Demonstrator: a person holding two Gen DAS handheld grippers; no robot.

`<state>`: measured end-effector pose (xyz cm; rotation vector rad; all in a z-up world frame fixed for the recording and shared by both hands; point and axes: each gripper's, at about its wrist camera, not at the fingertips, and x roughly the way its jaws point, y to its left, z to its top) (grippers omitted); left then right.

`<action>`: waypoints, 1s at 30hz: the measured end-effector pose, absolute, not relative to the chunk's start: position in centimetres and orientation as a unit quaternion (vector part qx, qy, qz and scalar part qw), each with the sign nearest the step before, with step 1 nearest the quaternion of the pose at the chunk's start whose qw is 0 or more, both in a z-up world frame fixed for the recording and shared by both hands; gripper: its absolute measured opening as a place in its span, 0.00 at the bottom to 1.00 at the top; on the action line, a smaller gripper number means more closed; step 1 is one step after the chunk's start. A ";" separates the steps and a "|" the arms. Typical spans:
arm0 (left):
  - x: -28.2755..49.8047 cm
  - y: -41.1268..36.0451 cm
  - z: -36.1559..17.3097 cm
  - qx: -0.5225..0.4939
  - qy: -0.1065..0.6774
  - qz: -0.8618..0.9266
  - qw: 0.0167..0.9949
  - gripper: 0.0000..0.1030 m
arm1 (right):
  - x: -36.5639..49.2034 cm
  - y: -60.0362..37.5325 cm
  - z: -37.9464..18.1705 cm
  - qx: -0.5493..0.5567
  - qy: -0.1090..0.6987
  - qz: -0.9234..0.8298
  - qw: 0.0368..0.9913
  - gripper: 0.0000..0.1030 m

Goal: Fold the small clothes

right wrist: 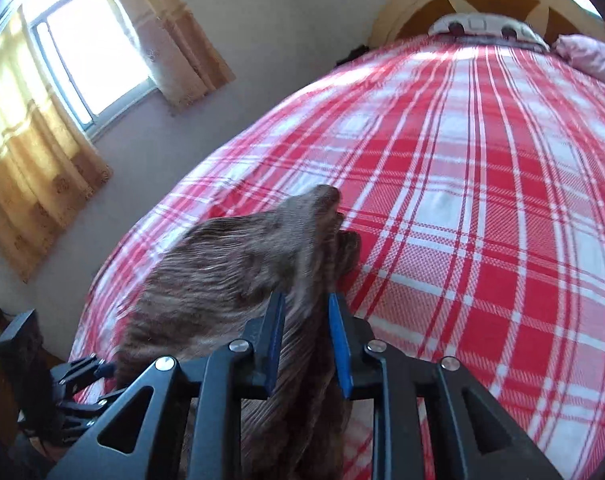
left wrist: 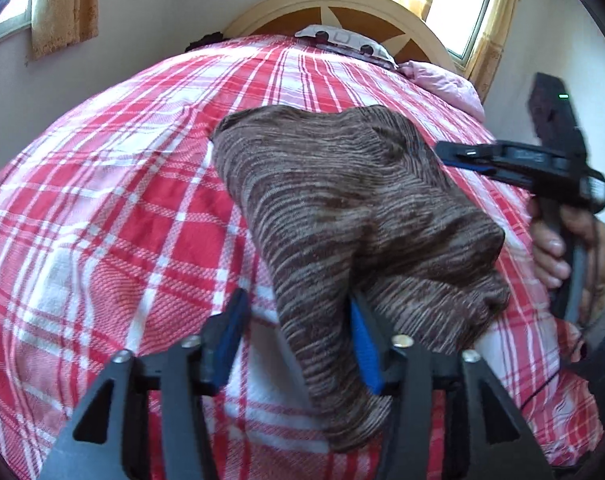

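Item: brown striped knit garment (left wrist: 342, 216), small, partly doubled over on itself, lying on a red-and-white plaid bedspread (left wrist: 122, 220). In the left wrist view it is spreading from the near edge of the bed up toward the middle, its far edge rumpled into a rounded fold. In the right wrist view the same garment (right wrist: 238, 264) is appearing bunched and blurred, rising to a peak over the bedspread (right wrist: 482, 200).

Left gripper (left wrist: 298, 344): black frame, blue pads. Its fingers are standing spread. The garment's near strip is passing between them, lying against the right-hand pad (left wrist: 362, 344), while the other pad (left wrist: 228, 340) is standing clear of the cloth with bedspread showing in the gap. The pads are not pinching it.

Right gripper (right wrist: 306, 344): same build. Its fingers (right wrist: 276, 332) are sitting fairly close together with a fold of the garment running up between them. Cloth is filling the gap, yet whether the pads are pressing on it cannot be told for sure. In the left wrist view this gripper (left wrist: 446, 152) is reaching in from the right at the garment's far edge, with the person's hand (left wrist: 562, 248) wrapping its handle.

Surroundings: a rounded wooden headboard (left wrist: 342, 12) is standing at the far end of the bed, with a white and dark object (left wrist: 342, 42) lying at its foot and a pink pillow (left wrist: 442, 80) sitting beside it. Windows with yellow curtains (right wrist: 34, 152) are letting in bright light along pale walls.
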<state>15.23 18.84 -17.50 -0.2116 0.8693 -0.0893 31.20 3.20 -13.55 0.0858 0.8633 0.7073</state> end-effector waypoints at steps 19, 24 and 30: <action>12.2 16.7 -18.5 -0.057 0.424 -0.051 0.902 0.71 | 20.0 -0.3 -15.6 -0.052 0.451 0.272 0.848 0.03; 11.3 16.7 -18.5 -0.053 0.430 -0.046 0.900 0.78 | 20.3 -1.4 -18.1 -0.051 0.479 0.255 0.839 0.03; 9.4 16.9 -16.9 -0.055 0.436 -0.014 0.898 0.81 | 18.6 -3.1 -16.6 -0.011 0.472 0.244 0.847 0.12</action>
